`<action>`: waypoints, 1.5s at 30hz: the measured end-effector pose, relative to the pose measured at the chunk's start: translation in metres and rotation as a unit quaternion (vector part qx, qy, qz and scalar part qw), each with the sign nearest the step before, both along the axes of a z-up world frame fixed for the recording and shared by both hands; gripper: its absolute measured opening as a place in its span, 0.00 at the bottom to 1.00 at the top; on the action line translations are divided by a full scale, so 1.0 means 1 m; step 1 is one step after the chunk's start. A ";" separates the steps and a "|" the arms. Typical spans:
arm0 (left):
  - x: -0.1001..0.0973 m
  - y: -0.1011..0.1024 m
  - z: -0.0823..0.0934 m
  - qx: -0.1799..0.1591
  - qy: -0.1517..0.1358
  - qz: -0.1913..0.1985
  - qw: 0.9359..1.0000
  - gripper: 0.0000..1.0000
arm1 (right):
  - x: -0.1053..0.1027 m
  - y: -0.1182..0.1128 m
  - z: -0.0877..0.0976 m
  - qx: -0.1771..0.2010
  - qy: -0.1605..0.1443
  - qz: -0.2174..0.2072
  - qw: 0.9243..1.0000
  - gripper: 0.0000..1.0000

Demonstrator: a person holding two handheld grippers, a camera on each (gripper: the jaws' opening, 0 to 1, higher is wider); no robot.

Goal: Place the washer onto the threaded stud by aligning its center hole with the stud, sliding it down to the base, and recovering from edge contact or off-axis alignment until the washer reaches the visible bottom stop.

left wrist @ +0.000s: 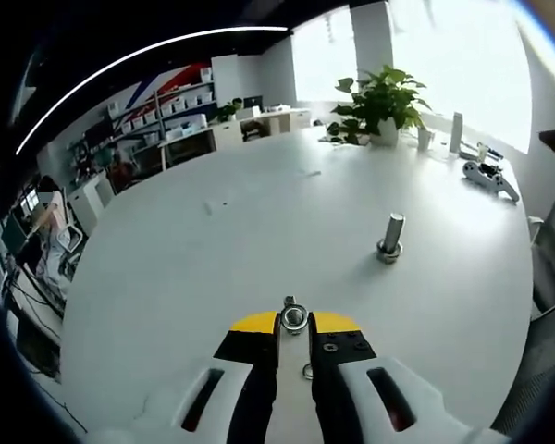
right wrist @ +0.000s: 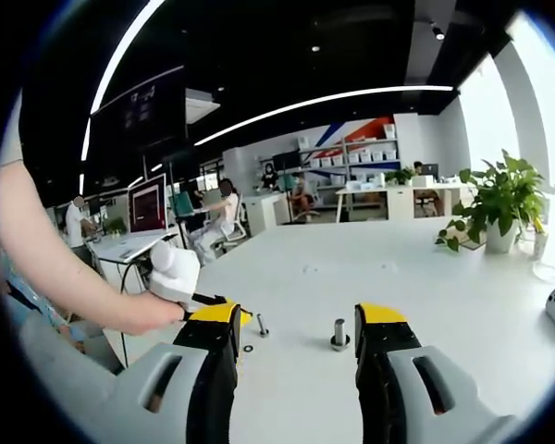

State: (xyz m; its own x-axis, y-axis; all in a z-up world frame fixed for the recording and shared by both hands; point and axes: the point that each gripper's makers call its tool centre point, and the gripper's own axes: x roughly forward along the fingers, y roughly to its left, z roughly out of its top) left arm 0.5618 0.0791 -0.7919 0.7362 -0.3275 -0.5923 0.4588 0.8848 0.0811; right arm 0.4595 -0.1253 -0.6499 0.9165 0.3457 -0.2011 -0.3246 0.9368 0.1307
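My left gripper (left wrist: 293, 326) is shut on a small metal washer (left wrist: 294, 318), pinched between its yellow-tipped jaws low over the white table (left wrist: 213, 268). The threaded stud (left wrist: 390, 235) stands upright on its round base, ahead and to the right, apart from the washer. In the right gripper view the same stud (right wrist: 339, 333) rises between the widely parted jaws of my right gripper (right wrist: 299, 319), which is open and empty. The left gripper (right wrist: 229, 313) enters there from the left, held by a hand, its tip left of the stud with a small metal piece (right wrist: 262, 326) at it.
A small loose ring (left wrist: 307, 371) lies on the table under the left jaws. A potted plant (left wrist: 381, 100) stands at the far edge, and a white handheld device (left wrist: 488, 176) lies at the right. The table edge and a chair are on the right. People sit at desks (right wrist: 213, 217) beyond.
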 end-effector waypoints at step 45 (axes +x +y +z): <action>0.018 -0.004 -0.015 0.029 0.055 -0.016 0.998 0.10 | 0.002 -0.001 0.000 0.009 0.000 -0.004 1.000 0.52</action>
